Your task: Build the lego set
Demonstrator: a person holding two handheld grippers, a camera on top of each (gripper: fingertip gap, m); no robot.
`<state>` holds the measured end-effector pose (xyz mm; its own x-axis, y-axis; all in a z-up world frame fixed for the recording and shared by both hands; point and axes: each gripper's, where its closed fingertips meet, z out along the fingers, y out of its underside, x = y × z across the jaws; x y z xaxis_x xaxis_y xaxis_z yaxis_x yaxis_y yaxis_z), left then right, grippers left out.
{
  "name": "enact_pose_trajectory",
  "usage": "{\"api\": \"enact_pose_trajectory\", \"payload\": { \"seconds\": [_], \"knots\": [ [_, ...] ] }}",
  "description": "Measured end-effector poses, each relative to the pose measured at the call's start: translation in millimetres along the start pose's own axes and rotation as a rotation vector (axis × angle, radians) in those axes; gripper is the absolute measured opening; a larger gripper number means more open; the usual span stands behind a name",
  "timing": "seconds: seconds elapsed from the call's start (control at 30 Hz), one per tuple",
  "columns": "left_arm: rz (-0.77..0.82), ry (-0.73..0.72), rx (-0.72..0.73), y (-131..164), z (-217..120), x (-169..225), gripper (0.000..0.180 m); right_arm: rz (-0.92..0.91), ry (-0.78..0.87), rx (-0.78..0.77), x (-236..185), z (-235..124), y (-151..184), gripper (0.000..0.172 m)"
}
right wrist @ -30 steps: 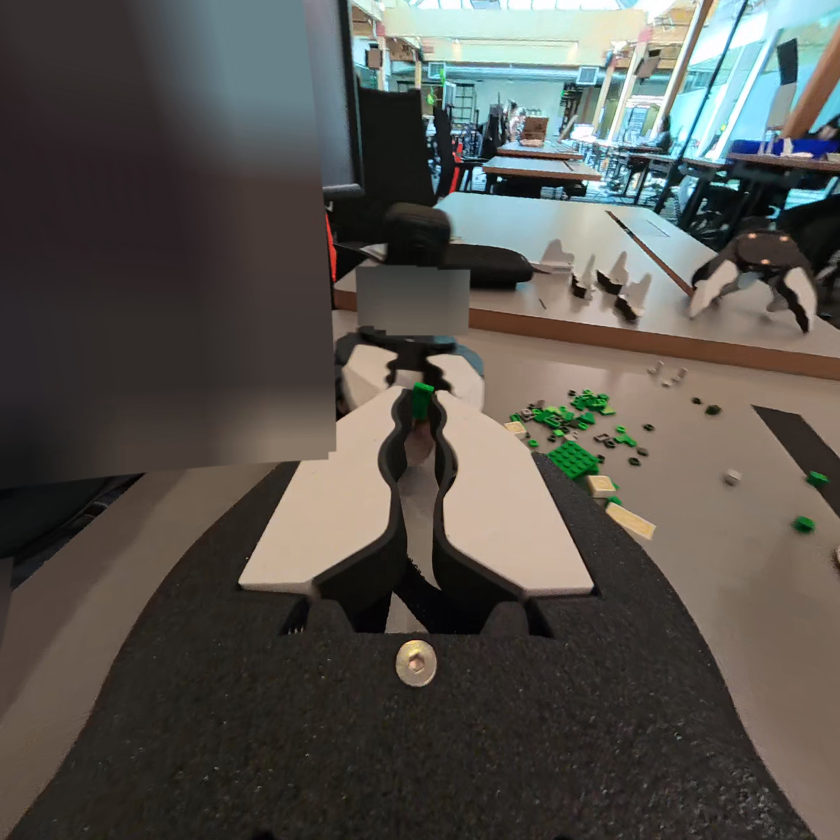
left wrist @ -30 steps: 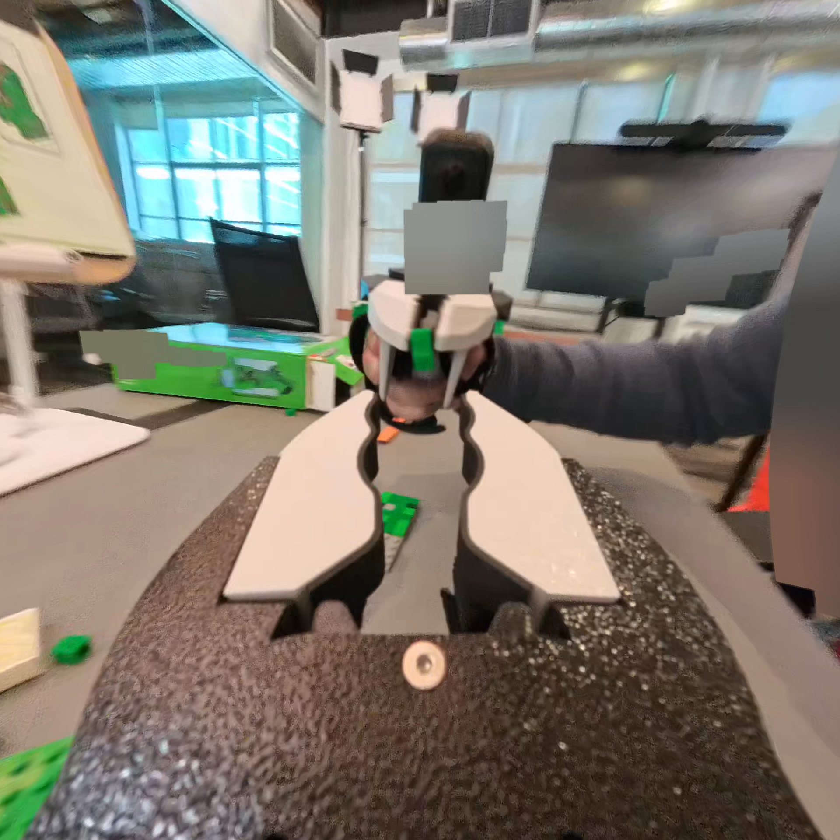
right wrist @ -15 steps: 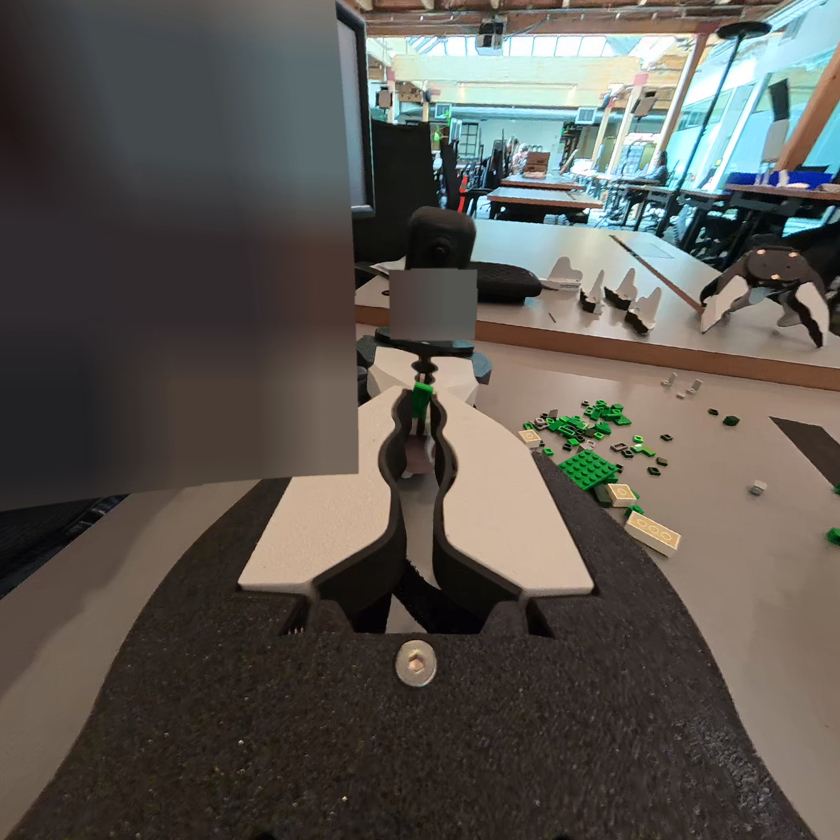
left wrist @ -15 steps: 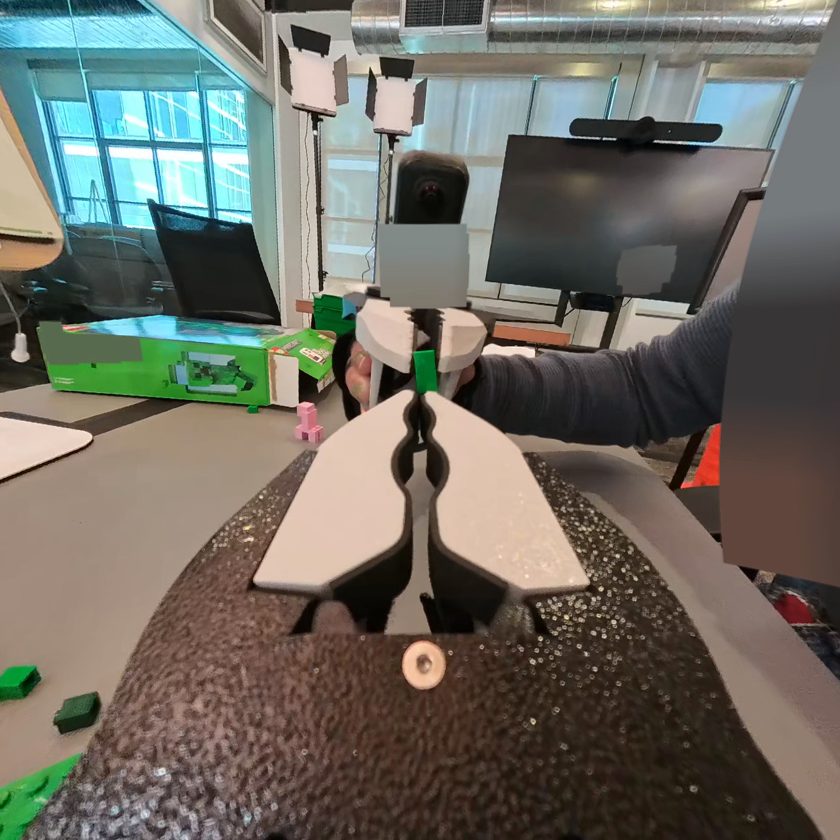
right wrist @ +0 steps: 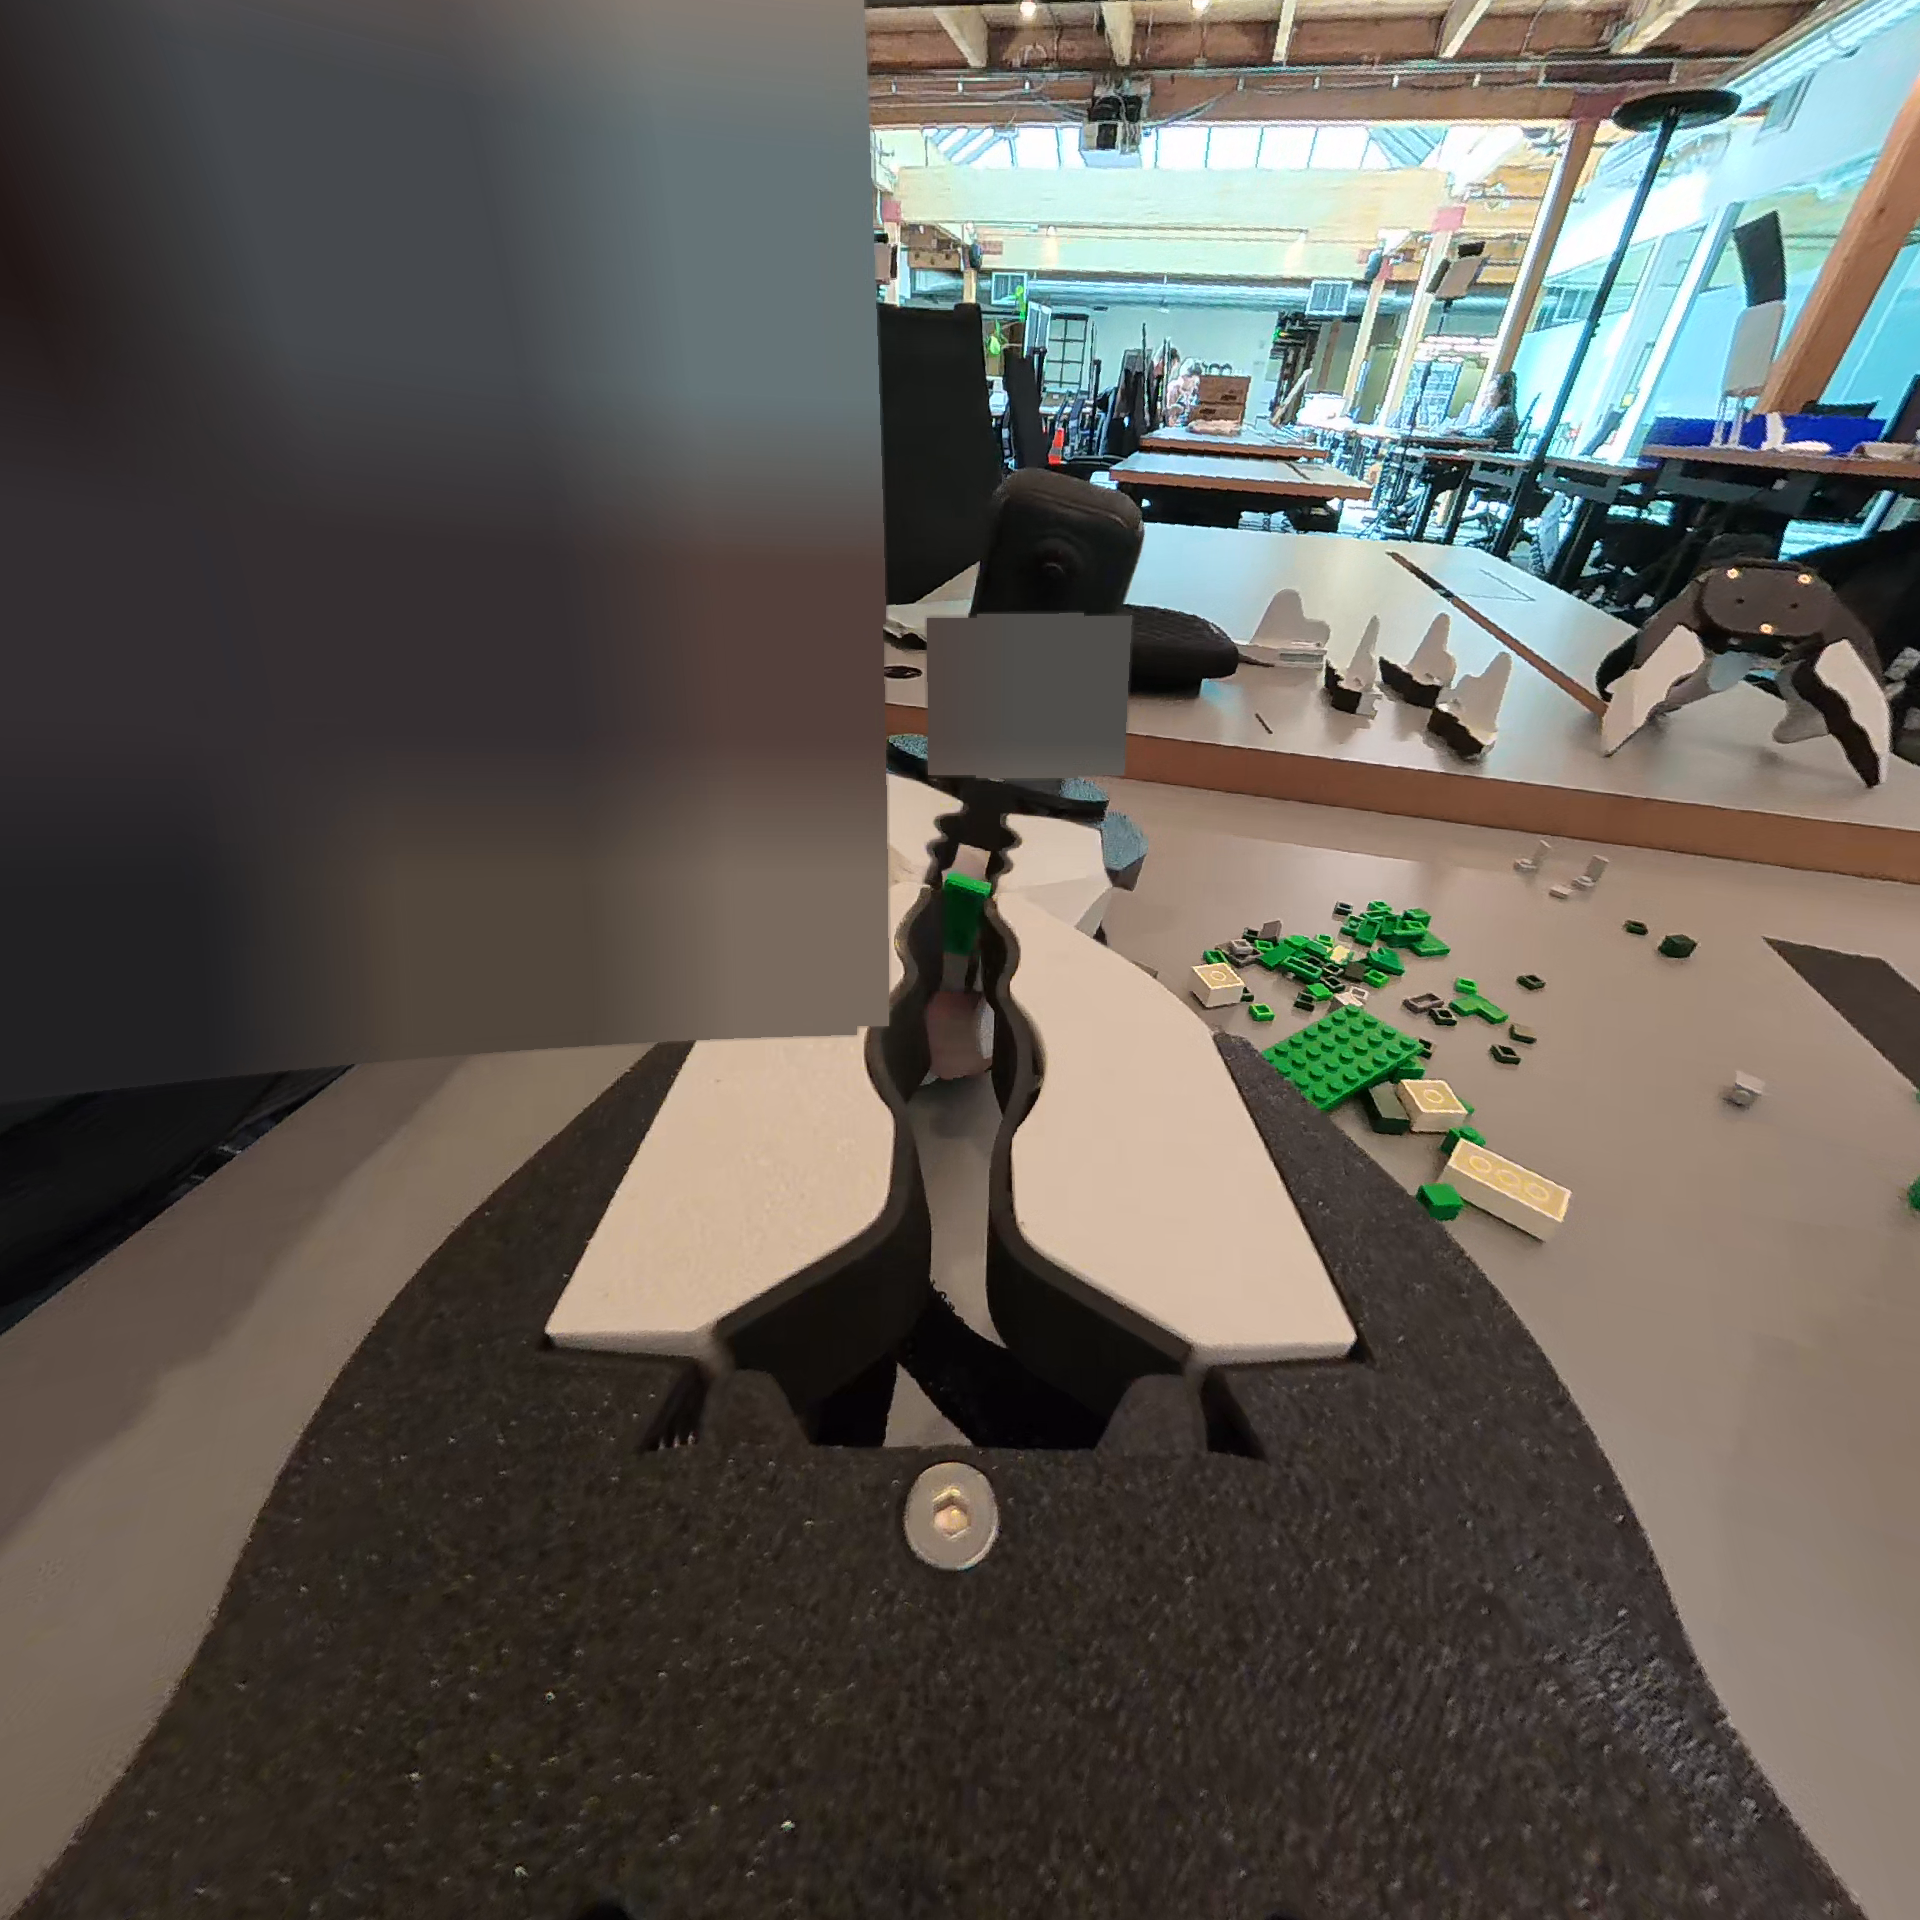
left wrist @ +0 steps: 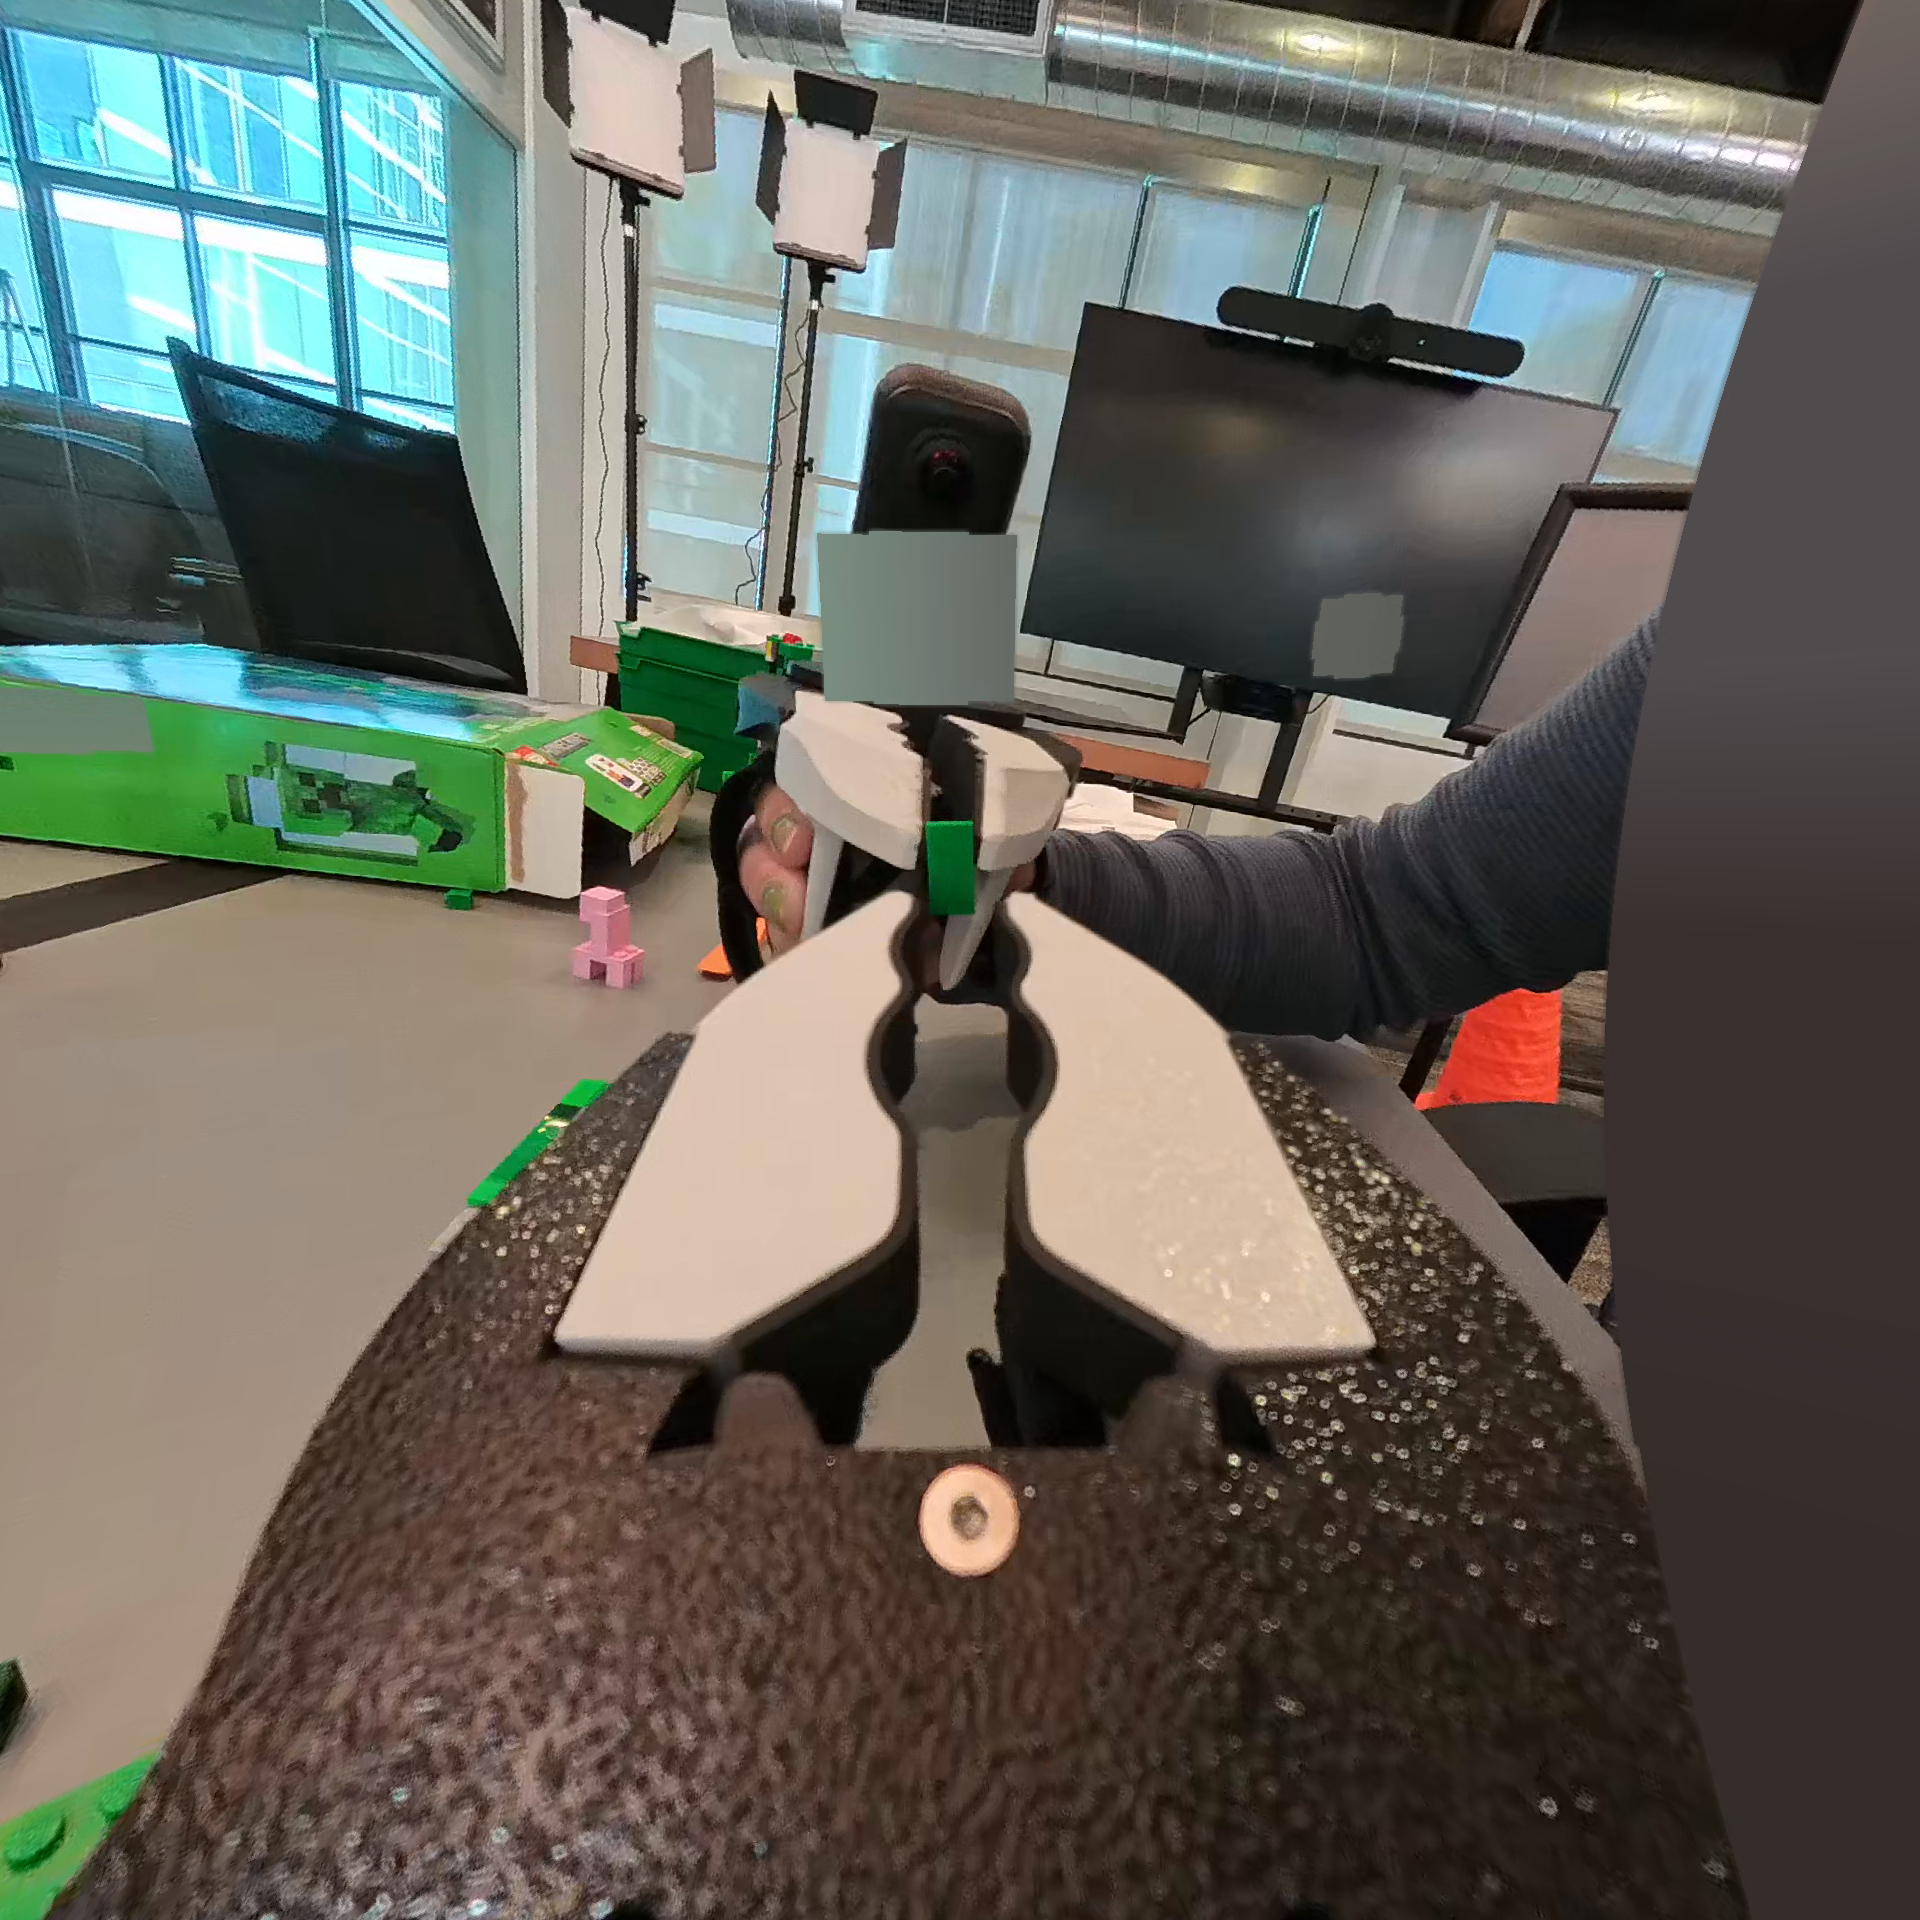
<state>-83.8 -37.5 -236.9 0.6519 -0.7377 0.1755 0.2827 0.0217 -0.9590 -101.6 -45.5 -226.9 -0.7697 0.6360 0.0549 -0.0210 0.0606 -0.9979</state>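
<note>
The right gripper (right wrist: 961,914) pinches a small green brick (right wrist: 964,912) at its fingertips, the brick standing upright between the two pads. From the opposite side the same right gripper (left wrist: 928,831) shows facing the camera, the green brick (left wrist: 949,868) clamped in the narrow slot between its white fingers, a hand (left wrist: 777,862) wrapped round the grip behind.

The left gripper (left wrist: 956,925) points straight at it, jaws a little apart with nothing between them — its tips sit just below the brick, and whether they touch it I cannot tell.

Further out on the grey table (left wrist: 260,1091) stand a pink block figure (left wrist: 605,937) and a green box (left wrist: 270,769) lying on its side. On the other side lies a scatter of green pieces (right wrist: 1351,951), a green studded plate (right wrist: 1340,1055) and cream bricks (right wrist: 1507,1195).
</note>
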Motion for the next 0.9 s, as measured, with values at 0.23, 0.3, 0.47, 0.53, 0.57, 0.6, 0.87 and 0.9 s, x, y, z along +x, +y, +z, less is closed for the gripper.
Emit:
{"api": "enact_pose_trajectory", "payload": {
  "seconds": [0.23, 0.3, 0.47, 0.53, 0.57, 0.6, 0.87, 0.9],
  "knots": [
    [0.010, -0.014, -0.008, 0.6, -1.5, -2.0, 0.007, -0.005, -0.004, -0.006, -0.6, 3.3, 3.8, 0.006],
    [0.016, -0.040, -0.038, 3.1, -1.5, -5.9, 0.007, -0.013, 0.038, -0.027, 3.5, -3.7, 7.7, 0.003],
    [0.095, -0.202, -0.172, 14.8, -12.7, -32.5, 0.007, -0.015, 0.315, -0.527, 51.5, -65.6, 75.4, 0.043],
    [0.125, -0.245, -0.200, 16.5, -16.2, -39.2, 0.007, 0.035, 0.301, -0.698, 53.3, -81.4, 103.0, 0.044],
    [0.144, -0.262, -0.214, 17.4, -17.8, -41.1, 0.007, 0.046, 0.294, -0.754, 54.6, -87.2, 112.0, 0.044],
    [0.164, -0.273, -0.227, 18.4, -18.3, -42.6, 0.007, 0.048, 0.292, -0.798, 57.4, -92.4, 118.8, 0.044],
    [0.229, -0.286, -0.283, 24.2, -17.7, -43.5, 0.007, 0.121, 0.156, -0.879, 65.1, -98.2, 135.4, 0.043],
    [0.229, -0.286, -0.283, 24.1, -18.1, -43.8, 0.007, 0.107, 0.147, -0.886, 64.9, -97.0, 135.7, 0.043]
  ]
}}
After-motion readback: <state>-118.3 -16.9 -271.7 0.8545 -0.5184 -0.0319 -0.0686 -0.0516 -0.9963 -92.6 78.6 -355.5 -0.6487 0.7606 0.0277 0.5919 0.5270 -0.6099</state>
